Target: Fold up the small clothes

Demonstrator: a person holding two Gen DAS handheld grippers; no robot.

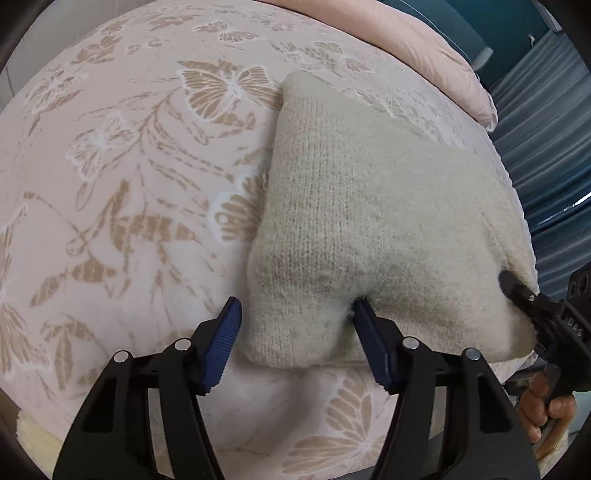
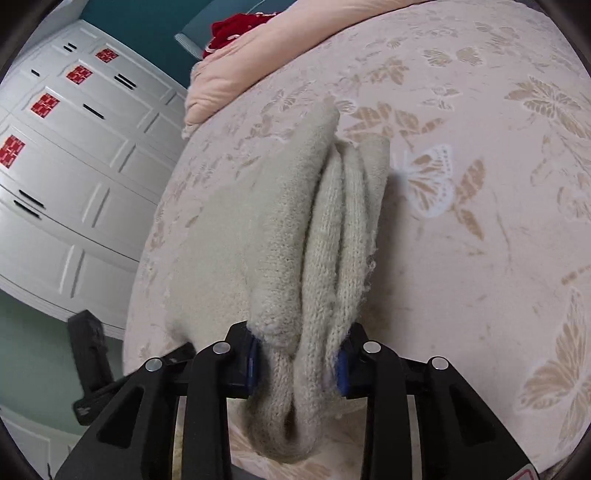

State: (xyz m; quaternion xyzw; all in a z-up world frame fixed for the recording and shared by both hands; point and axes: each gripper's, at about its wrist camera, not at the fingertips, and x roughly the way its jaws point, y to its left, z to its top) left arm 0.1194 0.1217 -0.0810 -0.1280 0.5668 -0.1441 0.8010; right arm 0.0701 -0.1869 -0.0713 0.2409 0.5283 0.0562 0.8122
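A cream knitted garment (image 1: 369, 221) lies folded on the butterfly-patterned bed cover (image 1: 129, 184). My left gripper (image 1: 295, 306) straddles its near left corner. The right blue pad (image 1: 373, 343) dents the knit, while the left pad (image 1: 221, 343) stands just beside the fabric edge. My right gripper (image 2: 297, 354) is shut on a thick bunch of the garment (image 2: 295, 229), folds squeezed between its blue pads and hanging below them. In the left wrist view the right gripper (image 1: 517, 291) bites the garment's near right corner, with a hand (image 1: 546, 410) on its handle.
A pink pillow (image 1: 424, 48) lies at the far side of the bed, with red cloth (image 2: 236, 27) behind it. A white wardrobe (image 2: 74, 166) stands past the bed edge, over a green floor (image 2: 33, 350). Blue curtains (image 1: 546, 147) hang on the right.
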